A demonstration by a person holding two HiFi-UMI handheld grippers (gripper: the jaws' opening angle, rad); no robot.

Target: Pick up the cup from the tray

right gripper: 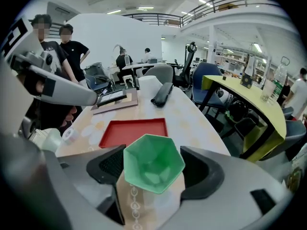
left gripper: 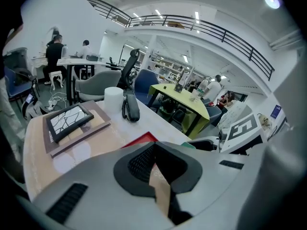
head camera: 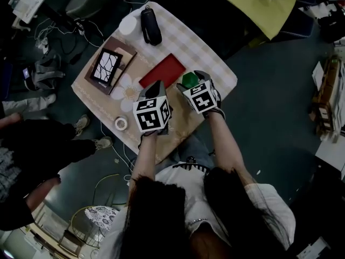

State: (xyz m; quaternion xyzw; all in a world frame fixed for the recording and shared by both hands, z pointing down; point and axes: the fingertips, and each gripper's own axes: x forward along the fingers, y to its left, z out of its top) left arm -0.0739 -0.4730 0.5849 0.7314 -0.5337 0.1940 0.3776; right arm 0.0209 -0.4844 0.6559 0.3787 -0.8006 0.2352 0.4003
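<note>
A green faceted cup (right gripper: 154, 163) sits between the jaws of my right gripper (right gripper: 156, 169), which is shut on it. It is held just off the near right corner of the red tray (right gripper: 134, 132), over the checked cloth. From the head view the cup (head camera: 189, 80) shows at the tip of the right gripper (head camera: 190, 84), beside the tray (head camera: 163, 70). My left gripper (head camera: 157, 86) hovers at the tray's near edge. Its jaws (left gripper: 154, 145) meet at the tips with nothing between them. The tray (left gripper: 144, 139) is bare.
On the small table lie a black device (head camera: 151, 26), a white cylinder (head camera: 129, 25), a framed picture on a brown mat (head camera: 106, 66) and a tape roll (head camera: 121, 123). A person stands at the table's left (head camera: 32, 150). A yellow-green table (right gripper: 244, 97) stands to the right.
</note>
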